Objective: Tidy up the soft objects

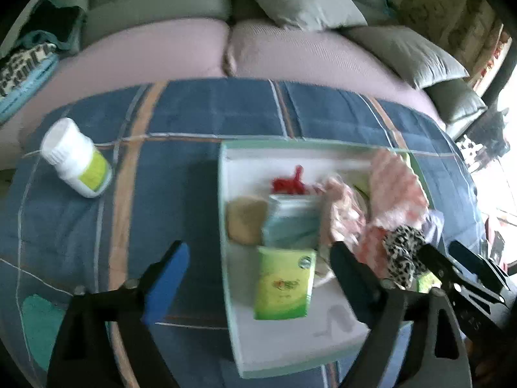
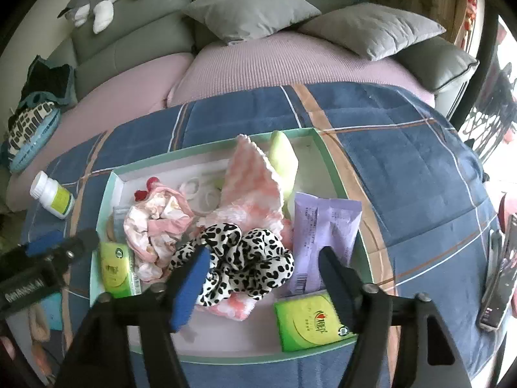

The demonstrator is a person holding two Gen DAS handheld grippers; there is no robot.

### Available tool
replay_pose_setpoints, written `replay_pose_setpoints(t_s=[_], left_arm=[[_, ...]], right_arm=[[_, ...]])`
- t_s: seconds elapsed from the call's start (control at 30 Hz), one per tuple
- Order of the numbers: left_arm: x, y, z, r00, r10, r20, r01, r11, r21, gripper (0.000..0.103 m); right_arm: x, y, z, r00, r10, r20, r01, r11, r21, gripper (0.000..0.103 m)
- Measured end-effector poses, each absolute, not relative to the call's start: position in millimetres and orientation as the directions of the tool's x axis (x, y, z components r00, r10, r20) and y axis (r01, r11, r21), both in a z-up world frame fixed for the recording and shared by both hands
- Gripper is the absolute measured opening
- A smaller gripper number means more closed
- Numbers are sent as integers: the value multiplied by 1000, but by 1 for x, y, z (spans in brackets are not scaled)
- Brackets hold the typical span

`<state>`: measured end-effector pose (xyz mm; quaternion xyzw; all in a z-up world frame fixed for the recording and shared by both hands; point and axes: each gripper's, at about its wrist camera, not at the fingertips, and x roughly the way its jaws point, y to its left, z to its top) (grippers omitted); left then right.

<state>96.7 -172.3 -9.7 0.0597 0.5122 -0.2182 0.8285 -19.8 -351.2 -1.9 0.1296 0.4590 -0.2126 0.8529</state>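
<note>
A: Two grippers in frame. Your right gripper [image 2: 261, 278] hangs over the tray [image 2: 326, 155], fingers spread wide, nothing between them; the leopard scrunchie [image 2: 245, 258] lies below, in the gap.

B: Scrunchie location?

A: In the tray, on the pink-and-white knitted cloth [image 2: 248, 187]. Just beside it: purple packet [image 2: 323, 229] to its right, crumpled pink fabric [image 2: 158, 223] to its left, green tissue pack [image 2: 310, 323] at the near rim.

B: Your other hand?

A: Your left gripper [image 1: 258, 268] is wide open too, empty, hovering over the tray's left edge [image 1: 226, 258]. A second green pack [image 1: 284, 284] lies between its fingers. That view is blurred.

B: Outside the tray?

A: White pill bottle [image 1: 76, 158] on its side on the blue plaid blanket [image 1: 181, 110], well apart.
</note>
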Motion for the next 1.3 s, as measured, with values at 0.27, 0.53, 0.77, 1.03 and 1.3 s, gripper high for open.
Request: replay_pose_setpoints(t_s=[0.27, 0.53, 0.77, 1.03, 1.3], left_arm=[[94, -145, -4, 476, -252, -843, 339, 937, -89, 103], [80, -122, 0, 508, -236, -829, 297, 951, -89, 103], [56, -120, 6, 518, -237, -822, 312, 947, -76, 103], [32, -114, 6, 543, -185, -819, 289, 957, -25, 103], [13, -99, -9, 528, -92, -844, 236, 971, 42, 103]], right_arm=[[-27, -342, 4, 517, -260, -816, 475, 880, 20, 103], [-45, -327, 9, 533, -262, -805, 464, 886, 19, 103], [-61, -316, 0, 513, -240, -824, 450, 893, 21, 103], [-74, -307, -4, 505, -222, -834, 434, 900, 23, 103], [-81, -297, -7, 500, -211, -840, 417, 909, 21, 103]])
